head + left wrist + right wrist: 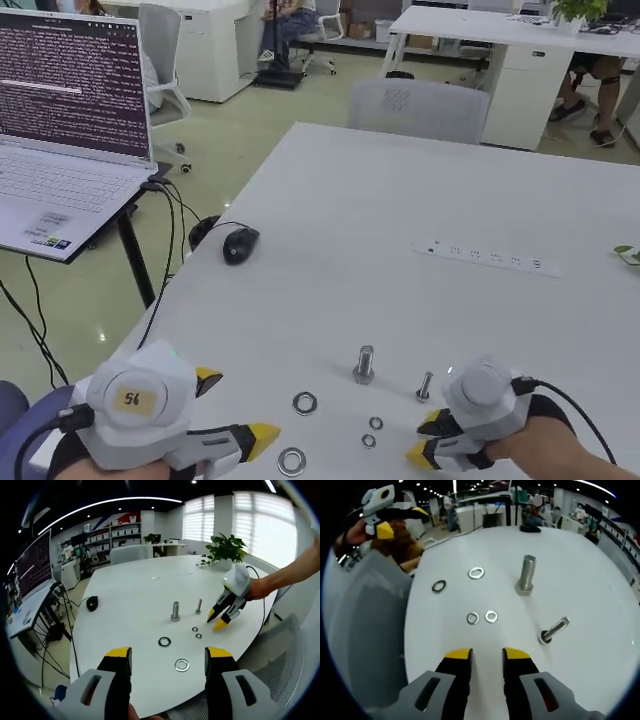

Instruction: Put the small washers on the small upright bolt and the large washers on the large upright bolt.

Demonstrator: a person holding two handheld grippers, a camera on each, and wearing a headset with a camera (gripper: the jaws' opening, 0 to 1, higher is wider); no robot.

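Note:
The large upright bolt (364,364) and the small upright bolt (425,386) stand near the white table's front edge. Two large washers (305,403) (292,461) lie flat to the left of two small washers (376,423) (369,440). My left gripper (235,405) is open wide at the front left, empty; in its own view its jaws (168,654) frame the nearer large washer (182,665). My right gripper (422,437) hovers just right of the small washers, open a little with nothing between its fingers. Its own view (487,655) looks at the small washers (473,618) (491,616) and both bolts (526,575) (554,630).
A black mouse (240,244) with its cable lies at the table's left edge, and a white power strip (486,257) lies further back. A laptop (60,130) sits on a stand to the left. A grey chair (420,105) stands behind the table. A potted plant (226,550) is at the far right.

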